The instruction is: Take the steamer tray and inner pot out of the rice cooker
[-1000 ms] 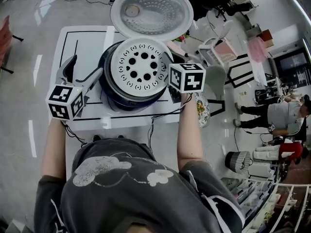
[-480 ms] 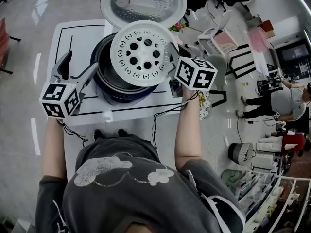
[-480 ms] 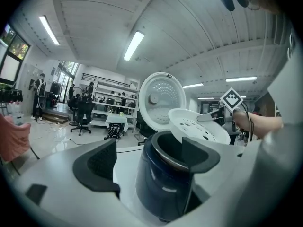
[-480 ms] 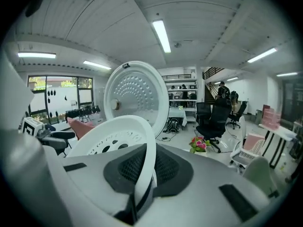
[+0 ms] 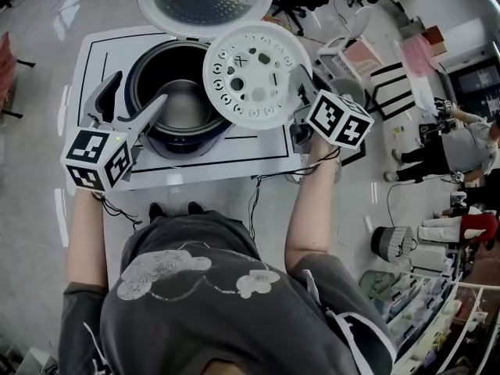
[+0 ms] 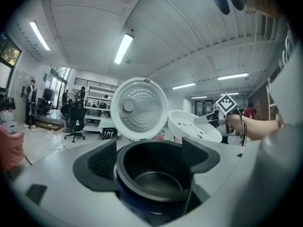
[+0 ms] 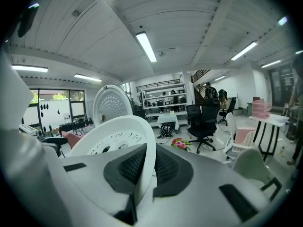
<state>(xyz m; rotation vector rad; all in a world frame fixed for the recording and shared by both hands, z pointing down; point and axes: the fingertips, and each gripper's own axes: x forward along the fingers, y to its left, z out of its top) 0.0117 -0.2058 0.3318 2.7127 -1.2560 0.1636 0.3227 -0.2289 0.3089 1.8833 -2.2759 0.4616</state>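
The dark rice cooker (image 5: 156,135) stands on the white table (image 5: 234,156) with its round lid (image 5: 205,0) up. The metal inner pot (image 5: 183,104) sits inside it, uncovered. My right gripper (image 5: 299,84) is shut on the rim of the white perforated steamer tray (image 5: 256,73), which hangs tilted in the air to the right of the cooker. In the right gripper view the tray's edge (image 7: 120,138) runs between the pads. My left gripper (image 5: 139,92) is open at the cooker's left rim. In the left gripper view the pot (image 6: 156,174) lies beyond the spread jaws, with the tray (image 6: 194,126) behind it.
Cables hang off the table's near edge (image 5: 254,190). White chairs and a basket (image 5: 351,57) stand on the floor to the right. People (image 5: 461,143) stand at the far right, near shelving.
The steamer tray has been lifted off the cooker and carried to the right, tilting as it went, so the inner pot now shows. The left gripper has come in closer to the cooker's rim.
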